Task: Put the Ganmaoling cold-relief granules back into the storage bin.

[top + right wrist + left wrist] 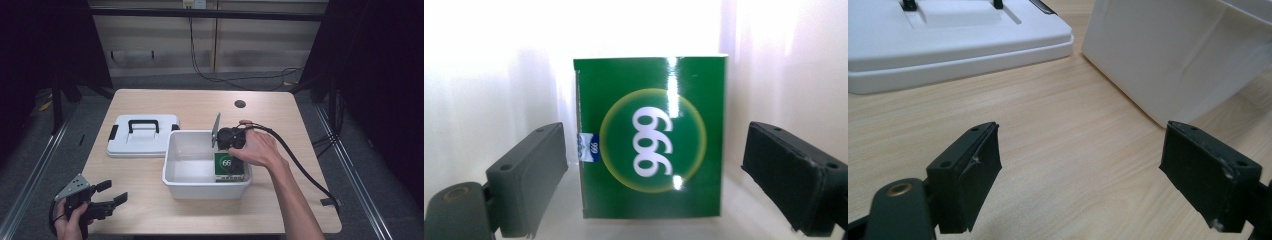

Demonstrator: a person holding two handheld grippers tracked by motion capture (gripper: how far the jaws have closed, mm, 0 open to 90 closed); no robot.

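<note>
High view: a person works at a wooden table [200, 107]; the right gripper [231, 141] dips into a white plastic bin [175, 172] at centre frame, over a green carton [229, 167] marked 999.
Carton: lies in the bin's lower right corner, close against the walls.
Right gripper view: jaws stand apart, one either side of the green carton [651, 137], neither pad touching it.
Left gripper: held at the lower left of the high view [109, 196], jaws apart, holding nothing.
Left gripper view: bare tabletop between the pads, the white lid [955, 37] with black handle at upper left, the bin wall [1168, 55] at upper right.
Lid: rests flat on the table just left of the bin [142, 136].
Risk: the carton's glossy faces may slip if the jaws close off-centre; crowding against the bin wall could block one pad and tip the carton.
Further risk: squeezing hard would likely dent the cardboard.
</note>
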